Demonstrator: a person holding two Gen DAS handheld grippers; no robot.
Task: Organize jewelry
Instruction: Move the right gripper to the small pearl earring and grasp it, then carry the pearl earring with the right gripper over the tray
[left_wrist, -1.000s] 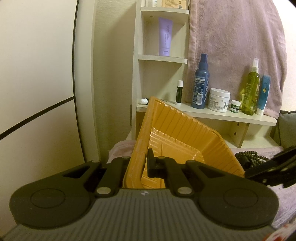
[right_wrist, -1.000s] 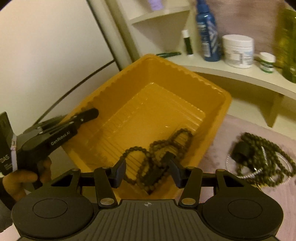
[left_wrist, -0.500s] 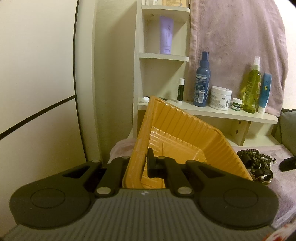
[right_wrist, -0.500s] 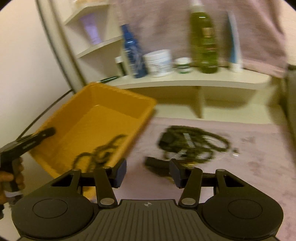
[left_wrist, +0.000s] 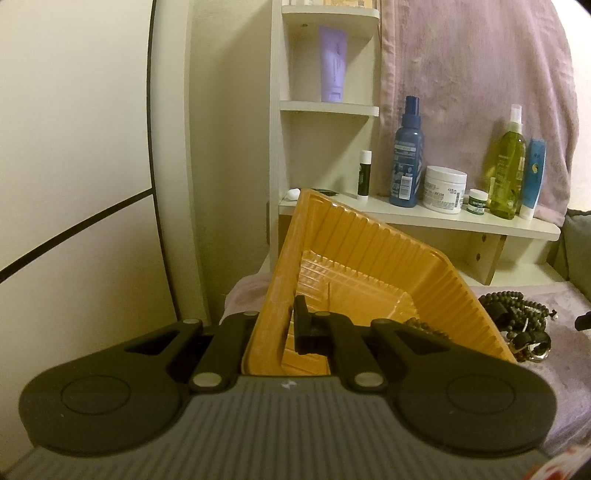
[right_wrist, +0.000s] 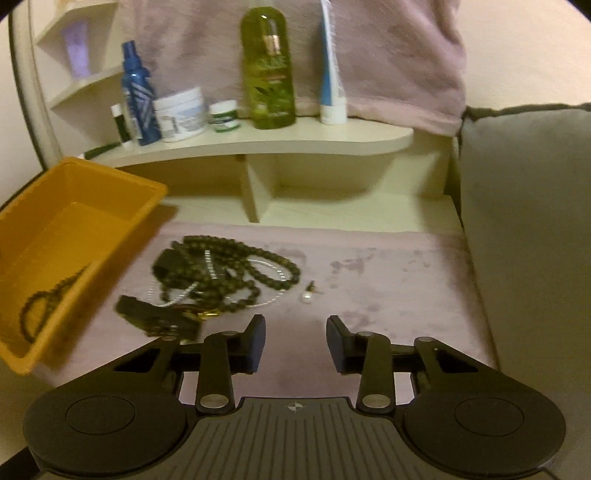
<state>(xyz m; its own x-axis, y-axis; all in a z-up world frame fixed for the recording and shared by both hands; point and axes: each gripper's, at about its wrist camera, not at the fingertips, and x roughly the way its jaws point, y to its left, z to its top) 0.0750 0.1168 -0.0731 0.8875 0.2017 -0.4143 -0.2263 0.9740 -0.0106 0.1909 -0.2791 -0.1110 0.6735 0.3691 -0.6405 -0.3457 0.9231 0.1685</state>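
Note:
My left gripper (left_wrist: 280, 321) is shut on the near wall of the orange tray (left_wrist: 369, 251), which it holds tilted above the purple cloth. A dark bead necklace (right_wrist: 44, 299) lies inside the tray (right_wrist: 74, 206). Right of the tray, a tangled pile of dark bead strands, a white pearl strand and a black clip (right_wrist: 221, 273) rests on the cloth. The same pile (left_wrist: 517, 314) shows in the left wrist view. A small pearl earring (right_wrist: 306, 295) lies beside it. My right gripper (right_wrist: 295, 339) hovers over bare cloth just in front of the earring, its jaws closing with nothing between them.
A cream shelf (right_wrist: 258, 144) behind the cloth carries a blue spray bottle (right_wrist: 138, 99), a white jar (right_wrist: 183, 114), a green bottle (right_wrist: 267, 70) and a blue tube (right_wrist: 330, 74). A grey cushion (right_wrist: 524, 206) borders the cloth on the right.
My right gripper swung from over the tray to the right, down over the cloth by the jewelry pile, and its jaws narrowed. The left gripper and tray stayed put.

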